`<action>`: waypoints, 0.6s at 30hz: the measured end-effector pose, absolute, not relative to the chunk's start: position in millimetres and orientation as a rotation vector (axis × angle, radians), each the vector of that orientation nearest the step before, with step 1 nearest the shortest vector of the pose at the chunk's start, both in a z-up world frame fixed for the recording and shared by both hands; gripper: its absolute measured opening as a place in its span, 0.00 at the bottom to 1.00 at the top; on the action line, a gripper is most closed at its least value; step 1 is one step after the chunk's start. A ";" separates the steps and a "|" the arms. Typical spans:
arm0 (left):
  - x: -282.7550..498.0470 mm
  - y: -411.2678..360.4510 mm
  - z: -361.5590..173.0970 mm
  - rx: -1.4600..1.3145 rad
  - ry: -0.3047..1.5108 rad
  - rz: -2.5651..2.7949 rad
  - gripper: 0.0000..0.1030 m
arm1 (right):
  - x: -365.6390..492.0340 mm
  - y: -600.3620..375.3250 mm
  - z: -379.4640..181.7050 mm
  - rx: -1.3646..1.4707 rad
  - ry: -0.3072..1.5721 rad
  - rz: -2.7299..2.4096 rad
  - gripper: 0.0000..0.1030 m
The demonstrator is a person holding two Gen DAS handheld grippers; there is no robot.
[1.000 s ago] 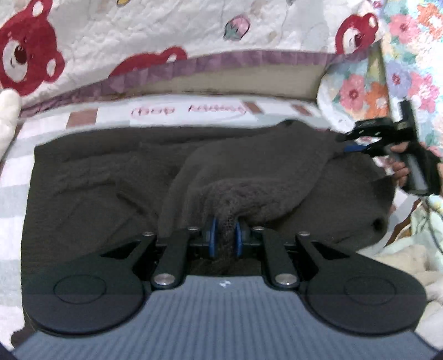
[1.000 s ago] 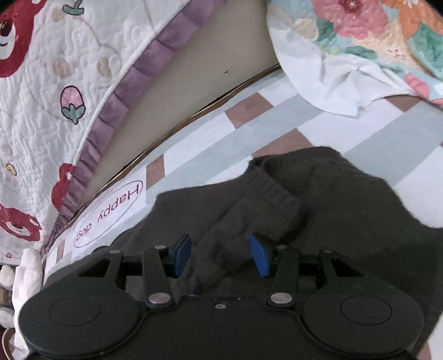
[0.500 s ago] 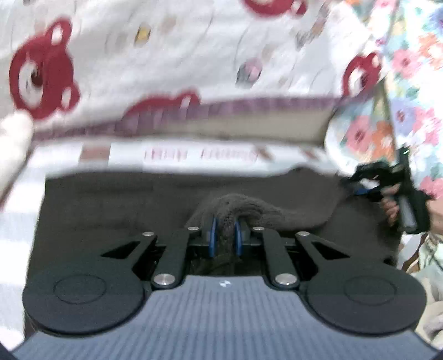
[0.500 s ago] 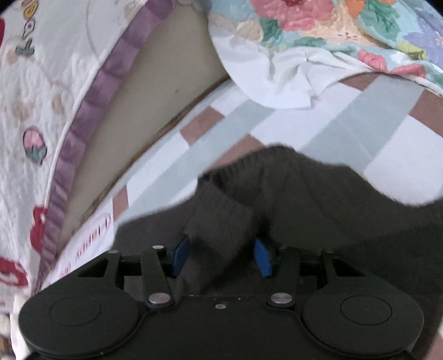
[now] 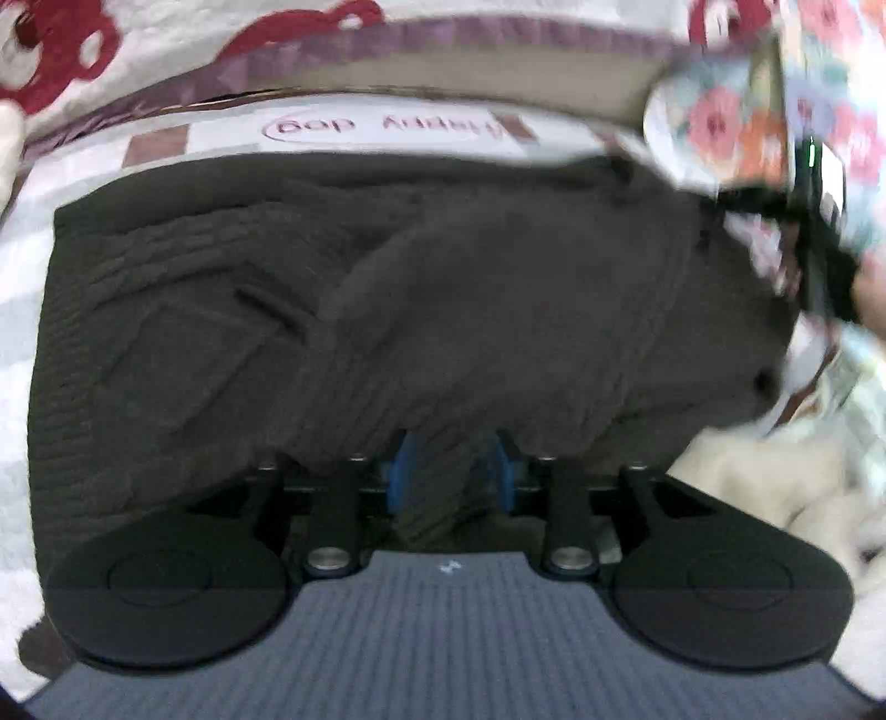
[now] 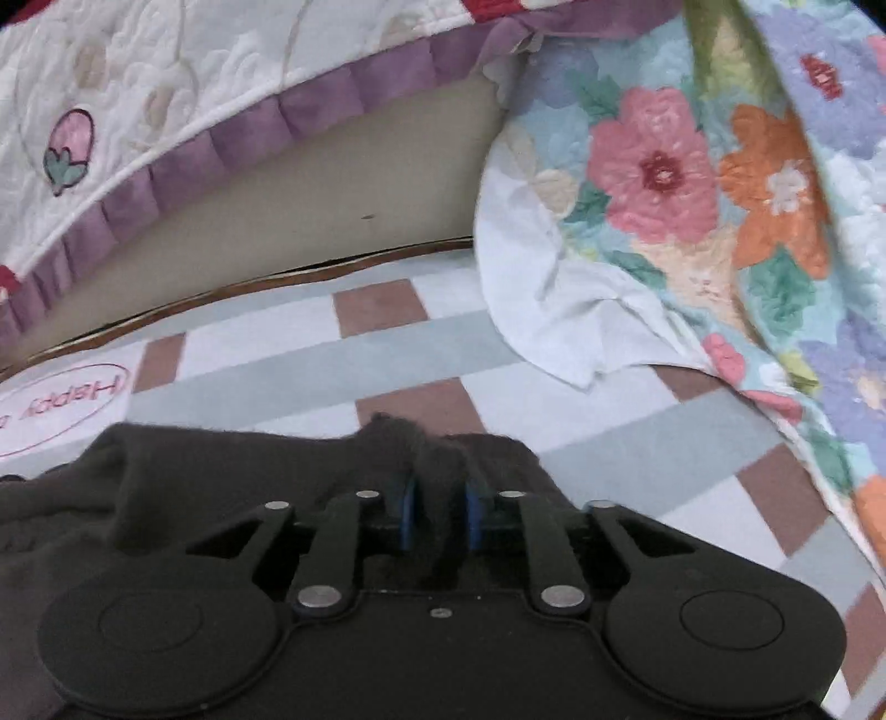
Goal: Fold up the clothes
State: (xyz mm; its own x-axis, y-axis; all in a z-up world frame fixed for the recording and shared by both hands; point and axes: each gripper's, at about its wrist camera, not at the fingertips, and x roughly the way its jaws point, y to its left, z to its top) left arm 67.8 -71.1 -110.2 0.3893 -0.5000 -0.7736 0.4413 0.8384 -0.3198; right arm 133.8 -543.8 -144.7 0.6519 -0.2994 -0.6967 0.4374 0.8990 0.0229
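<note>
A dark brown knitted sweater point(image 5: 443, 277) lies spread across the checked bed sheet point(image 6: 387, 354), with a sleeve folded over its body. My left gripper point(image 5: 449, 471) sits at the sweater's near edge. Its jaws are opening, and a fold of knit lies loosely between the blue pads point(image 5: 400, 471). My right gripper point(image 6: 440, 515) is at the sweater's far right corner point(image 6: 221, 476). Its jaws are closing, and a bunched tuft of knit fills the gap between its pads point(image 6: 408, 515). In the left wrist view a hand point(image 5: 872, 293) holds that right tool, blurred, at the right edge.
A white quilt with red bears and a purple frill point(image 5: 166, 33) hangs behind the bed. A floral quilt point(image 6: 692, 166) drapes onto the sheet at the right. Cream fluffy fabric point(image 5: 747, 498) lies beside the sweater's near right corner. A beige panel point(image 6: 332, 210) backs the mattress.
The left jaws, earlier pinched tight on a raised fold, have spread and the fold has sunk onto the sweater. The right jaws have narrowed onto the cuff, and that view has rolled.
</note>
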 end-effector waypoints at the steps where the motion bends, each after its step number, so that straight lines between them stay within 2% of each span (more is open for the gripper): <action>1: 69.5 -63.5 -105.6 -0.110 0.994 -0.598 0.37 | 131.0 -541.5 -141.4 0.196 0.741 -0.430 0.31; 3: 73.3 -48.4 -100.5 -0.164 0.961 -0.561 0.41 | 125.5 -536.3 -133.6 0.196 0.717 -0.444 0.32; 7: 79.7 -27.3 -105.7 -0.181 0.901 -0.468 0.43 | 113.2 -521.0 -110.5 0.153 0.648 -0.404 0.43; 11: 88.9 -24.8 -124.6 -0.190 0.905 -0.459 0.43 | 115.3 -508.4 -99.4 0.186 0.636 -0.311 0.43; 14: 93.9 -29.9 -136.8 -0.208 0.925 -0.510 0.48 | 124.2 -497.3 -102.0 0.244 0.654 -0.237 0.43; 18: 97.1 -34.9 -150.8 -0.239 0.944 -0.546 0.50 | 139.3 -474.3 -105.0 0.257 0.682 -0.135 0.43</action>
